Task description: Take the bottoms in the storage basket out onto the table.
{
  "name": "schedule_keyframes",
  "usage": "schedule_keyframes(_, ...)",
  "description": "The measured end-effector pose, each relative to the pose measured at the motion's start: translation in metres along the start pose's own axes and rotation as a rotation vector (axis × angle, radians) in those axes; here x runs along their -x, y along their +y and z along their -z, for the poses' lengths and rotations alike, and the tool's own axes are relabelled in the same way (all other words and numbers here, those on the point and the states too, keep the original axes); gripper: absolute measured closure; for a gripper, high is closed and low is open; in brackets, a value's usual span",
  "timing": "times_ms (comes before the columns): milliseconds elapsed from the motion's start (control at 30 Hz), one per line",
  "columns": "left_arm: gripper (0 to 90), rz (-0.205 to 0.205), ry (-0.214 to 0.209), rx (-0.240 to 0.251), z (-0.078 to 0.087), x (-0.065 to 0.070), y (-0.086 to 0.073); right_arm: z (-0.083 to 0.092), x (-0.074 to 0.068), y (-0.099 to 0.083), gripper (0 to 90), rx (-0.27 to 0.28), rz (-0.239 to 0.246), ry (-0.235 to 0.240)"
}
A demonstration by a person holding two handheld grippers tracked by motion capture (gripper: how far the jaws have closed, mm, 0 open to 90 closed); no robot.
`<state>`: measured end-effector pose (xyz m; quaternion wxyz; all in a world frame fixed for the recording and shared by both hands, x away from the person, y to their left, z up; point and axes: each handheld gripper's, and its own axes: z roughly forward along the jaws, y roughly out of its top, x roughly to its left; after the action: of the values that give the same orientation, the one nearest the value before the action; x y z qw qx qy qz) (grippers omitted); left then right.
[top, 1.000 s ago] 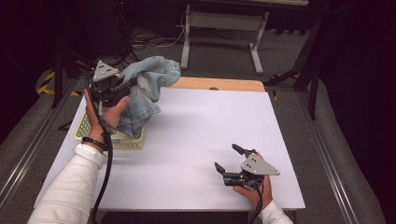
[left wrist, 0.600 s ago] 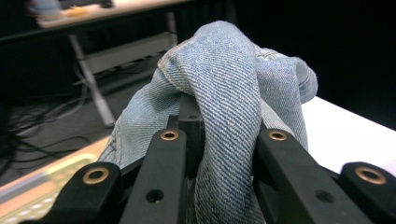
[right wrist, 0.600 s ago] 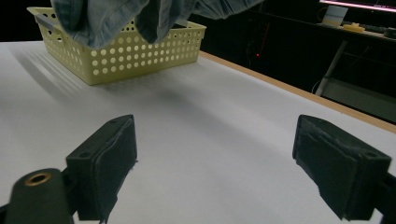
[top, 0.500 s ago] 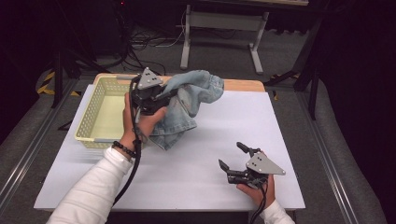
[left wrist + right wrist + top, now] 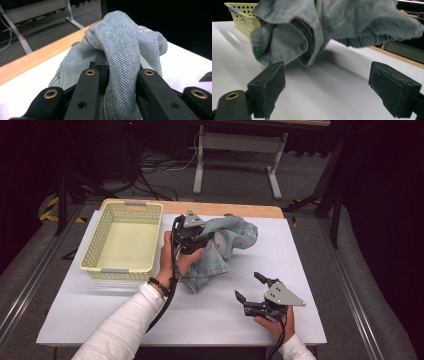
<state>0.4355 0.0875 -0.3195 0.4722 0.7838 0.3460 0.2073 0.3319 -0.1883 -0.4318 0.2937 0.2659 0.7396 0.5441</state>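
Observation:
A crumpled blue denim garment (image 5: pixel 230 242) hangs from my left gripper (image 5: pixel 202 240), which is shut on a fold of it over the middle of the table. In the left gripper view the cloth (image 5: pixel 120 42) drapes over and between both black jaws of the left gripper (image 5: pixel 117 72). Its lower end touches the white table cover (image 5: pixel 300 270). Near the front right edge, my right gripper (image 5: pixel 248 286) is held open with nothing between its pads. Seen from the right gripper (image 5: pixel 334 87), the denim (image 5: pixel 312 25) hangs just ahead, apart from the pads.
A pale yellow plastic basket (image 5: pixel 122 207), empty, stands at the table's left back; its corner shows as the basket (image 5: pixel 244 17) in the right gripper view. A wooden strip (image 5: pixel 240 210) edges the far side. Metal stand legs and cables lie on the floor behind.
My left hand has carried the denim from above the basket to the right and a little lower, over the table's middle. The right gripper has stayed in place.

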Motion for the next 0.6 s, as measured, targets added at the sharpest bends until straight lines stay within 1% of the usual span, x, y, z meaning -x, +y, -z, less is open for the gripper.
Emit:
schedule_keyframes(167, 77.1, 0.012, -0.013, -0.041, -0.021, 0.004, -0.011, 0.000, 0.001, -0.001, 14.0, -0.003, -0.004, 0.000)
schedule_keyframes(200, 76.6, 0.015, -0.018, -0.044, -0.025, 0.004, -0.013, -0.001, 0.001, -0.001, 14.0, -0.005, -0.004, 0.000)
schedule_keyframes(300, 72.9, 0.008, -0.017, -0.044, -0.032, 0.005, -0.017, -0.002, 0.001, -0.002, 14.0, -0.009, -0.003, 0.001)
schedule_keyframes(333, 67.6, -0.001, -0.033, -0.043, -0.035, 0.006, -0.018, -0.002, 0.001, -0.002, 14.0, -0.013, -0.007, 0.000)
schedule_keyframes(367, 65.4, -0.001, -0.033, -0.043, -0.035, 0.006, -0.018, -0.002, 0.001, -0.002, 14.0, -0.015, -0.007, 0.000)
schedule_keyframes(400, 65.4, -0.007, -0.033, -0.048, -0.036, 0.007, -0.019, -0.002, 0.001, -0.002, 14.0, -0.015, -0.007, 0.000)
schedule_keyframes(433, 61.8, -0.024, -0.024, -0.054, -0.037, 0.009, -0.021, -0.003, 0.001, -0.003, 14.0, -0.016, -0.006, -0.002)
schedule_keyframes(467, 57.3, -0.035, -0.026, -0.051, -0.036, 0.010, -0.022, -0.003, 0.002, -0.003, 14.0, -0.017, -0.006, -0.002)
schedule_keyframes(500, 51.9, -0.037, -0.032, -0.037, -0.034, 0.011, -0.023, -0.003, 0.002, -0.003, 14.0, -0.018, -0.006, -0.003)
schedule_keyframes(533, 41.3, -0.036, -0.042, -0.025, -0.032, 0.012, -0.024, -0.002, 0.002, -0.003, 14.0, -0.017, -0.007, -0.007)
schedule_keyframes(567, 37.5, -0.043, -0.041, -0.016, -0.030, 0.012, -0.025, -0.002, 0.003, -0.003, 14.0, -0.018, -0.008, -0.009)
schedule_keyframes(600, 37.5, -0.048, -0.043, -0.004, -0.026, 0.013, -0.025, -0.002, 0.003, -0.003, 14.0, -0.018, -0.008, -0.009)
